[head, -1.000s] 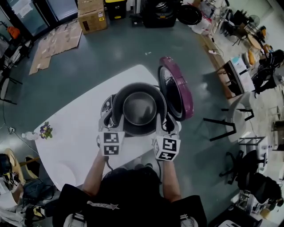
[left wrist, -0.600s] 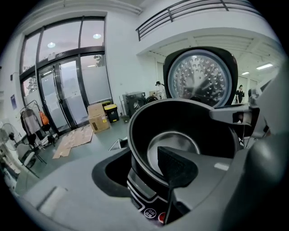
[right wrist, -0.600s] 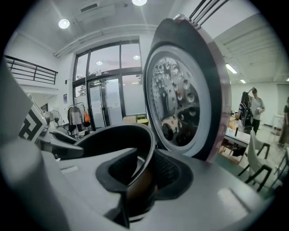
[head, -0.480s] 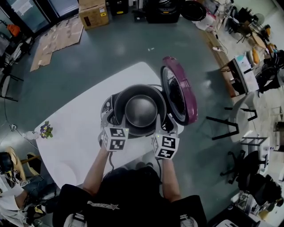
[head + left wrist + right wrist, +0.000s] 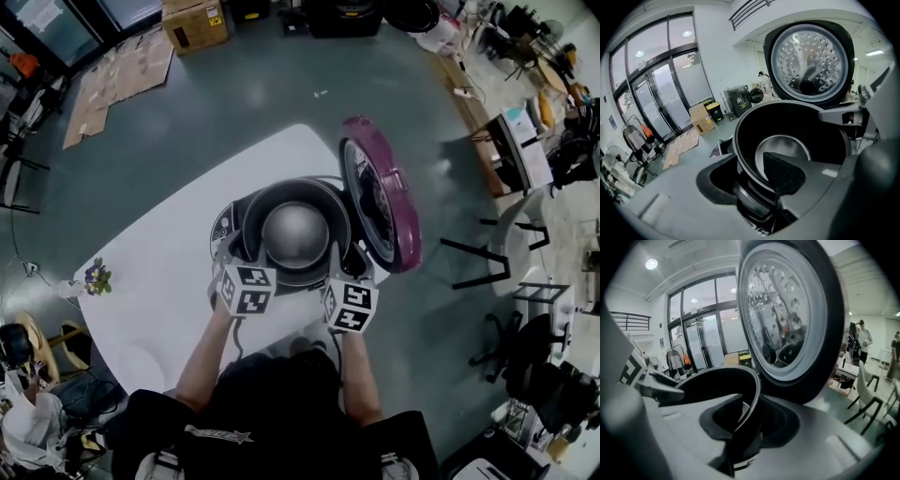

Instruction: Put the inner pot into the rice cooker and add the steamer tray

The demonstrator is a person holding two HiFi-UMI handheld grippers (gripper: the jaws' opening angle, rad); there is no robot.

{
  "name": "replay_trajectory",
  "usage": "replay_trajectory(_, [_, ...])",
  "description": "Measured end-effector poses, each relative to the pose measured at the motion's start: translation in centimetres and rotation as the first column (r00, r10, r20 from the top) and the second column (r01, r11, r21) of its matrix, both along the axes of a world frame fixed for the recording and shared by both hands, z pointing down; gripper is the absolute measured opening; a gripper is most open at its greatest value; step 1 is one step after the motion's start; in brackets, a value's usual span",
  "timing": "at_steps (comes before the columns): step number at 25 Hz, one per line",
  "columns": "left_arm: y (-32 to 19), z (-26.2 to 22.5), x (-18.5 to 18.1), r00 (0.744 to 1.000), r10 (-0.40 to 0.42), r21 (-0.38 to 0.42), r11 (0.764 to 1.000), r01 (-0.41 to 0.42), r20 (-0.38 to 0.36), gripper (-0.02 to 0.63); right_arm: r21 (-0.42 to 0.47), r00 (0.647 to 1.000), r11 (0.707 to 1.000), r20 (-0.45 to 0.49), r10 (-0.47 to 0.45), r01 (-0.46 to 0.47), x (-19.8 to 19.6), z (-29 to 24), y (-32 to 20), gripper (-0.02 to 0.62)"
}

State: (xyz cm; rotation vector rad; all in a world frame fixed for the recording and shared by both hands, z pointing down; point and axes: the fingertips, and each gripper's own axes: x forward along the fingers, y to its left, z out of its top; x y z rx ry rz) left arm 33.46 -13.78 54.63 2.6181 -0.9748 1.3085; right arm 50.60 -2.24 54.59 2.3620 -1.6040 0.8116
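The pot (image 5: 295, 234) sinks lower into the cooker (image 5: 227, 228).
The left gripper (image 5: 234, 262) and right gripper (image 5: 341, 274) jaws pinch its rim; it is nearly in.

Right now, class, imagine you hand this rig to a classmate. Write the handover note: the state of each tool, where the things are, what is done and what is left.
Left tool: shut on the near-left rim of the pot.
Right tool: shut on the pot's near-right rim.
Pot: in the mouth of the cooker, partly down; I cannot tell whether it is seated.
Lid: open, standing up on the right.
Done: pot brought to the cooker.
Left: seat the pot, let go with both tools, then add the steamer tray, which shows in no view.
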Motion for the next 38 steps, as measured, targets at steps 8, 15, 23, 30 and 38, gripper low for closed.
replay_trajectory(8, [-0.2,0.8,0.0,0.992,0.009,0.067,0.998,-0.018,0.123,0.187,-0.015,0.999,1.0,0.042,0.019,-0.019,-0.1,1.3,0.3,0.1])
replay_trajectory(15, [-0.1,1.0,0.0,0.989,0.001,0.096,0.995,-0.015,0.149,0.186,-0.025,0.999,1.0,0.046,0.014,-0.012,0.0,1.7,0.5,0.1])
replay_trajectory(23, [-0.1,1.0,0.1,0.99,0.002,0.108,0.994,-0.017,0.138,0.194,-0.027,0.999,0.999,0.046,0.03,-0.028,0.2,1.6,0.6,0.101])
replay_trajectory(30, [-0.1,0.2,-0.1,1.0,-0.009,0.115,0.993,0.006,0.028,0.23,-0.008,1.0,1.0,0.015,0.023,-0.022,0.5,1.1,0.6,0.169])
replay_trajectory(38, [0.9,-1.6,0.0,0.999,0.006,0.128,0.992,0.0,-0.042,0.233,0.004,1.0,1.0,-0.021,-0.001,0.001,-0.1,-0.7,0.9,0.169])
